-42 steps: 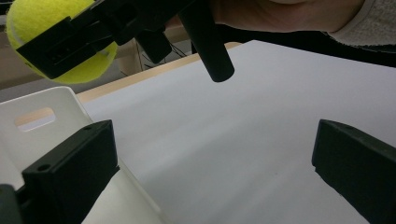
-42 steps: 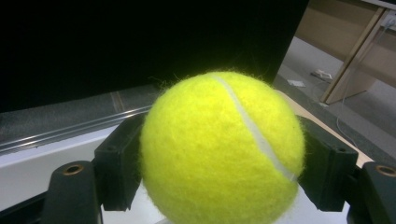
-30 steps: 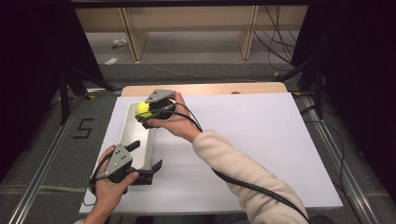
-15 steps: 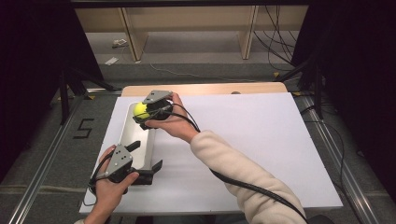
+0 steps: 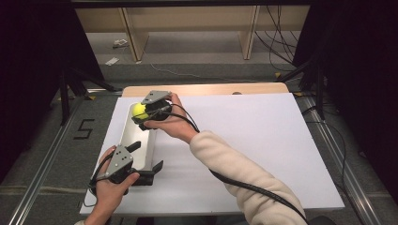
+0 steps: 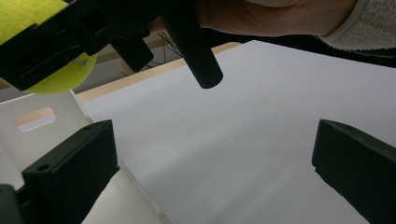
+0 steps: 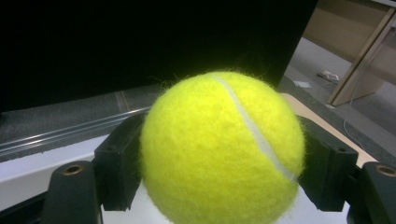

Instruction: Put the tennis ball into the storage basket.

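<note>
My right gripper [image 5: 146,112] has its jaws clamped on a yellow tennis ball [image 5: 139,110] — one jaw pressed against each side of it, the white seam curving across the top in the right gripper view [image 7: 219,154]. I hold the ball over the far end of a long white tray [image 5: 127,136], which lies along the left side of the white board [image 5: 263,145] covering the table. My left gripper [image 5: 141,161] sits at the near end of that tray with its jaws spread wide and holding nothing — one jaw over the tray's inside, the other out over the board to its right. In the left gripper view the ball [image 6: 60,77] shows above the tray's far wall [image 6: 46,116].
</note>
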Tool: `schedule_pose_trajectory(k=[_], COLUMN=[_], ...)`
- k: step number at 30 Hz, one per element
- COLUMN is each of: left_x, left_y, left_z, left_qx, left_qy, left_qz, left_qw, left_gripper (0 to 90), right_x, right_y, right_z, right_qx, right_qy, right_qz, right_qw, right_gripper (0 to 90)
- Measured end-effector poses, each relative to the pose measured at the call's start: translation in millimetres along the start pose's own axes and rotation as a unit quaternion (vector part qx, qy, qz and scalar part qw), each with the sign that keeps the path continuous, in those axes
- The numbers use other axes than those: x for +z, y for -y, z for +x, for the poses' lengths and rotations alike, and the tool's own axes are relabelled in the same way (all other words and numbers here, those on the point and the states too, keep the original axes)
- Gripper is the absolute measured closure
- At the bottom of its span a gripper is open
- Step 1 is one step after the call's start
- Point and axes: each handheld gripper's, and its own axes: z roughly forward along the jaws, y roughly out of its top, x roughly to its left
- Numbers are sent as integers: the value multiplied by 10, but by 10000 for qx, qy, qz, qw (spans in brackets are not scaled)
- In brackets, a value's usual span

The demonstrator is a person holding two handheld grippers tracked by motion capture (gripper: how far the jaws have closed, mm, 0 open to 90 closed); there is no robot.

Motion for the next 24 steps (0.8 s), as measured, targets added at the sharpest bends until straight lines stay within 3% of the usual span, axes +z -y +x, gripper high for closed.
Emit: schedule_pose_trajectory(k=[24], left_x=[0], left_y=[1], left_z=[-2], left_qx=[13], left_qy=[9], left_qz=[15], left_qw=[10000], left_gripper=[0], right_x=[80], right_y=[-13], right_z=[39], right_qx=[15], right_qy=[-77], right_qz=[34], right_qw=[10000], right_gripper=[267])
